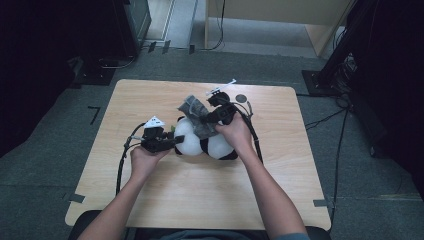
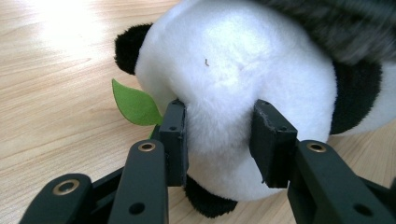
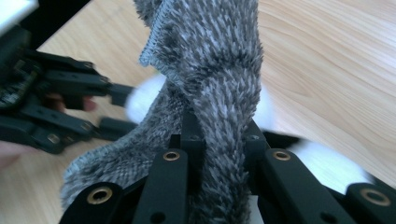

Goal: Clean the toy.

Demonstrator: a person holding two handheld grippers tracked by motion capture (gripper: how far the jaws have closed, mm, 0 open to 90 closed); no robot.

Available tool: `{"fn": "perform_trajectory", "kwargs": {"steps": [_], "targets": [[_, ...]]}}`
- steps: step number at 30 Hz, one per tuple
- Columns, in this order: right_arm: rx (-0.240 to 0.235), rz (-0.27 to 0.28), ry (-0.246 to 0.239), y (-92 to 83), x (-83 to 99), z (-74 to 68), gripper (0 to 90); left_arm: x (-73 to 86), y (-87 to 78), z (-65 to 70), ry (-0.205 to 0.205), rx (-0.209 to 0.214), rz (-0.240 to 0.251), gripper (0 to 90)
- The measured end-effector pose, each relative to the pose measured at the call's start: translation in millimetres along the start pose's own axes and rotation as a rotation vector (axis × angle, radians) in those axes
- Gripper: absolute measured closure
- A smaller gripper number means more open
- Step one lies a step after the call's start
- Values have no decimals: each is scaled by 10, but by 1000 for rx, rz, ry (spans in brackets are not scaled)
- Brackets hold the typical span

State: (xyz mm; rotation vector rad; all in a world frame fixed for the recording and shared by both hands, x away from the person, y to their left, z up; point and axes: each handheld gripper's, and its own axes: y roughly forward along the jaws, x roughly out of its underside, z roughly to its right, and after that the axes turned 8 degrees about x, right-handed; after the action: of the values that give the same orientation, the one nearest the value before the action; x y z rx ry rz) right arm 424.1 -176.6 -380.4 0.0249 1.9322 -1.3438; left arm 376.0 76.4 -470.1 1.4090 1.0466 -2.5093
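A black-and-white plush panda point(image 1: 205, 144) lies on the wooden table point(image 1: 150, 195) near its middle. My left gripper point(image 1: 176, 142) is shut on the panda's white head point(image 2: 224, 79); both pads press into the fur, and a green felt leaf point(image 2: 135, 103) sticks out beside the left jaw. My right gripper point(image 1: 202, 120) is shut on a grey fuzzy cloth point(image 1: 196, 116), which rises twisted between its jaws point(image 3: 215, 84) and drapes over the panda. In the right gripper view the left gripper point(image 3: 121, 109) shows at the left, against the white plush.
A small dark round object point(image 1: 241, 98) lies on the table beyond the right hand. Cables trail from both grippers across the tabletop. Dark equipment stands on the floor at the far left and right.
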Motion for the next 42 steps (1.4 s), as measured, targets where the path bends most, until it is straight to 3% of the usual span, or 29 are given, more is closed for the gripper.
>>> {"fn": "perform_trajectory", "kwargs": {"steps": [6,13,18,26,32,35,37,39,42], "targets": [[-15,28,65,-247,177,248,783,1,2,-2,0,2,2,610],[13,55,68,-520,374,401,780,2,-1,-4,5,5,2,610],[23,63,97,-623,514,495,780,3,3,-5,0,9,8,609],[34,68,140,-661,688,637,778,7,3,-18,0,19,17,594],[68,49,130,-601,730,664,781,18,8,-26,16,43,39,524],[72,49,146,-554,747,687,783,29,8,-51,7,87,39,436],[61,56,155,-539,757,710,784,37,0,-61,-15,129,28,424],[61,57,162,-524,757,728,785,57,-5,-62,-1,141,20,404],[56,55,173,-477,748,753,787,126,47,-34,31,124,54,350]]}}
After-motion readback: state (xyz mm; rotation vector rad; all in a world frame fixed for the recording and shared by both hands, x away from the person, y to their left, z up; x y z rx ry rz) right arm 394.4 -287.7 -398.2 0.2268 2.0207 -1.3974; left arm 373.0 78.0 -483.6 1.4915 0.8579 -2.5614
